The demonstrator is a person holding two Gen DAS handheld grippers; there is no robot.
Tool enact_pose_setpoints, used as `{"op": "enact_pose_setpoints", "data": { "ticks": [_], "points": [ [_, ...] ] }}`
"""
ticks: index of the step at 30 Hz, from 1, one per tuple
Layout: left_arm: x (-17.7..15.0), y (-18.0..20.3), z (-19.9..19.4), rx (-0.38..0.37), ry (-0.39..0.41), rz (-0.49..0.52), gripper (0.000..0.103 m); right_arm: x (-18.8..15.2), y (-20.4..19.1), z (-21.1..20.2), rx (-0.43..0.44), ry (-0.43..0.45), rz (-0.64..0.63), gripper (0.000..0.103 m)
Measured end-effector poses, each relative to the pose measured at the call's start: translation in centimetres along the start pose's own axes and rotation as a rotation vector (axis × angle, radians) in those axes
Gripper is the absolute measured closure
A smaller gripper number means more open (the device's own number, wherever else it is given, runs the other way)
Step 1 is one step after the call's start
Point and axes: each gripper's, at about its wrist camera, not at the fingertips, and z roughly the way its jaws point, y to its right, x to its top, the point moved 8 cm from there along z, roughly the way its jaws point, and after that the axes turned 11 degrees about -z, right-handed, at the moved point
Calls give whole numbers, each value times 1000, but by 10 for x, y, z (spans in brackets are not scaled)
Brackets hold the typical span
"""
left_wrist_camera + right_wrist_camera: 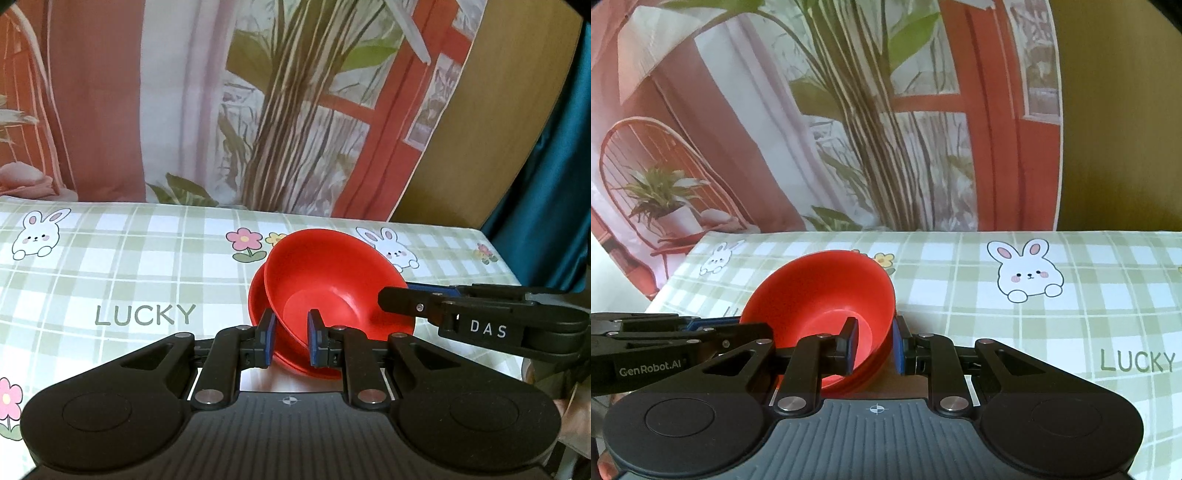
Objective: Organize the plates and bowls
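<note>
A table under a green-checked tablecloth with rabbits, flowers and the word LUCKY fills the ground ahead of both grippers, and a printed backdrop of red window frames and tall plants hangs just beyond its far edge. Only the right wrist view shows the cloth's left corner dropping away beside a printed wicker chair; only the left wrist view shows a teal curtain past the table's right end, and a wooden panel next to it.

The cloth lies bare to the left of the left gripper and to the right of the right gripper — wide room on both outer sides.

Between the two tools sit two nested red bowls, tilted, low over the cloth; whether they touch it I cannot tell. The left gripper is clamped on the bowls' near-left rim, one pad inside and one outside. The right gripper grips the rim from the other side the same way — in the left view it reaches in from the right, its tip against the bowl wall.
</note>
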Motion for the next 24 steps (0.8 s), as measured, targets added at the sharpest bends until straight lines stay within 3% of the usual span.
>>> {"op": "enact_pose_setpoints", "data": {
  "ticks": [4, 8, 12, 24],
  "points": [
    [0, -4, 3, 19, -11, 9, 83, -2, -2, 4, 8, -13, -4, 83],
    [1, -7, 2, 24, -8, 4, 67, -3, 0, 5, 9, -17, -1, 83],
    [1, -13, 1, 32, -6, -14, 66, -5, 4, 7, 4, -23, 4, 83],
    [-6, -31, 21, -7, -21, -192, 67, -12, 8, 20, 32, -63, 36, 83]
  ]
}}
